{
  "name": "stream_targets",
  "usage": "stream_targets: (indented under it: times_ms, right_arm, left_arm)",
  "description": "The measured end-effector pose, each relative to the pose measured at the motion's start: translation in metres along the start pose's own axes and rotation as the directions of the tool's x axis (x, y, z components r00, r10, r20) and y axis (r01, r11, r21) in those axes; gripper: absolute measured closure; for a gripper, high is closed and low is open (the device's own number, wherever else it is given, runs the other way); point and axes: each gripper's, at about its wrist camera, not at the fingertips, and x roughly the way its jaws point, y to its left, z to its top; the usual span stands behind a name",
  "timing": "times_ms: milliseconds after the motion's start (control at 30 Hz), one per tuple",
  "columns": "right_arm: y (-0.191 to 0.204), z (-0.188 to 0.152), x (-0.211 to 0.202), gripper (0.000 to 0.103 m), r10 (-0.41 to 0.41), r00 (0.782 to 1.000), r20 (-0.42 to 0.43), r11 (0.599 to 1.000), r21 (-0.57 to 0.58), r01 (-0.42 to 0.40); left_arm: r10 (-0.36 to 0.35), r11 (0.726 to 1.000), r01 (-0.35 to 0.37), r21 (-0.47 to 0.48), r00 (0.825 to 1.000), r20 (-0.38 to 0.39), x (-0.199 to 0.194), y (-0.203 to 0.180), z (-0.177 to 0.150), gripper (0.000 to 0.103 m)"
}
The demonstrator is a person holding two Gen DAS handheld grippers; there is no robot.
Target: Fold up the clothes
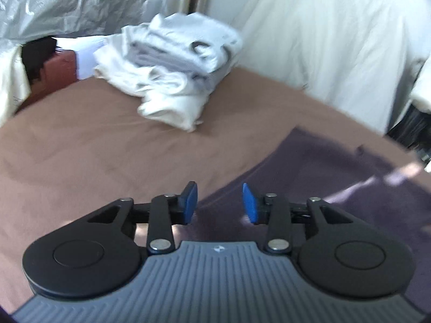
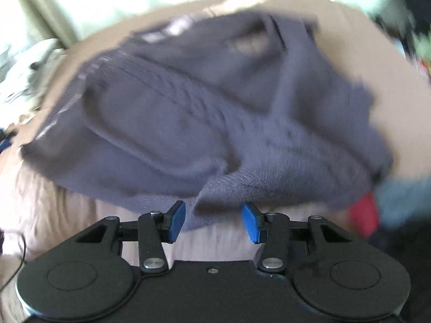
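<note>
A dark purple knitted garment [image 2: 204, 123] lies crumpled on the brown bedsheet [image 1: 94, 145]; the right wrist view is blurred. My right gripper [image 2: 212, 222] is open just at the garment's near edge, with a fold of cloth reaching between the blue pads, not pinched. In the left wrist view the same garment [image 1: 336, 177] lies flat at the right. My left gripper [image 1: 219, 203] is open and empty, hovering over the garment's left edge.
A pile of folded white and grey clothes [image 1: 172, 64] sits at the far side of the bed. White curtains [image 1: 323, 32] hang behind it and silver foil [image 1: 62, 2] at the far left. A red and blue object [image 2: 377, 210] lies at the right.
</note>
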Motion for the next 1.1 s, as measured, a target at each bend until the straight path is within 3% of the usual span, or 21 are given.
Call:
stream_targets:
  times_ms: [133, 200, 267, 367, 433, 533, 633, 767, 833, 900, 967, 1033, 1067, 1100]
  right_arm:
    - [-0.012, 0.059, -0.009, 0.046, -0.028, 0.989, 0.148, 0.993, -0.111, 0.045]
    - [-0.020, 0.091, -0.001, 0.046, -0.013, 0.987, 0.163, 0.988, -0.147, 0.037]
    - [-0.027, 0.121, 0.011, 0.044, -0.011, 0.987, 0.162, 0.972, -0.230, 0.049]
    - [-0.044, 0.159, 0.037, 0.041, -0.133, 0.976, 0.170, 0.924, -0.336, 0.184]
    - [-0.073, 0.184, 0.057, 0.041, -0.193, 0.970, 0.149, 0.922, -0.309, 0.231]
    - [-0.123, 0.199, 0.077, 0.041, -0.196, 0.974, 0.110, 0.959, -0.186, 0.214]
    - [-0.161, 0.203, 0.091, 0.041, -0.117, 0.989, 0.094, 0.989, -0.079, 0.125]
    - [-0.185, 0.205, 0.103, 0.041, 0.037, 0.996, 0.086, 0.999, 0.020, -0.039]
    - [-0.182, 0.208, 0.113, 0.041, 0.074, 0.995, 0.073, 0.995, 0.055, -0.078]
    - [-0.174, 0.216, 0.131, 0.040, 0.052, 0.998, 0.044, 0.994, 0.092, -0.056]
    - [-0.166, 0.222, 0.149, 0.038, -0.025, 1.000, 0.007, 0.998, 0.058, 0.024]
    - [-0.160, 0.226, 0.169, 0.037, -0.115, 0.993, -0.037, 0.993, 0.020, 0.115]
    - [-0.161, 0.227, 0.178, 0.037, -0.154, 0.986, -0.071, 0.988, 0.021, 0.155]
    - [-0.165, 0.225, 0.184, 0.038, -0.149, 0.985, -0.091, 0.987, 0.047, 0.154]
  left_arm:
    - [-0.115, 0.992, 0.118, 0.040, 0.991, -0.069, 0.008, -0.024, 0.001, 0.062]
    - [-0.167, 0.982, 0.174, 0.077, 0.981, -0.096, 0.014, -0.040, 0.007, 0.061]
    - [-0.221, 0.965, 0.238, 0.112, 0.964, -0.146, 0.028, -0.057, 0.018, 0.050]
    - [-0.253, 0.921, 0.315, 0.231, 0.932, -0.259, 0.072, -0.087, 0.036, 0.047]
    - [-0.242, 0.885, 0.330, 0.329, 0.929, -0.281, 0.106, -0.104, 0.048, 0.047]
    - [-0.315, 0.865, 0.366, 0.344, 0.929, -0.196, 0.145, -0.111, 0.071, 0.042]
    - [-0.364, 0.871, 0.410, 0.270, 0.908, -0.206, 0.186, -0.110, 0.092, 0.035]
    - [-0.324, 0.889, 0.404, 0.215, 0.888, -0.327, 0.237, -0.114, 0.101, 0.035]
    - [-0.321, 0.890, 0.403, 0.212, 0.886, -0.335, 0.250, -0.119, 0.099, 0.035]
    - [-0.342, 0.880, 0.427, 0.206, 0.873, -0.348, 0.257, -0.126, 0.094, 0.033]
    - [-0.357, 0.860, 0.464, 0.215, 0.846, -0.397, 0.264, -0.140, 0.086, 0.019]
    - [-0.325, 0.855, 0.450, 0.259, 0.853, -0.409, 0.267, -0.155, 0.079, 0.018]
    - [-0.303, 0.852, 0.436, 0.290, 0.862, -0.406, 0.266, -0.161, 0.075, 0.021]
    - [-0.280, 0.848, 0.420, 0.324, 0.873, -0.400, 0.264, -0.166, 0.072, 0.040]
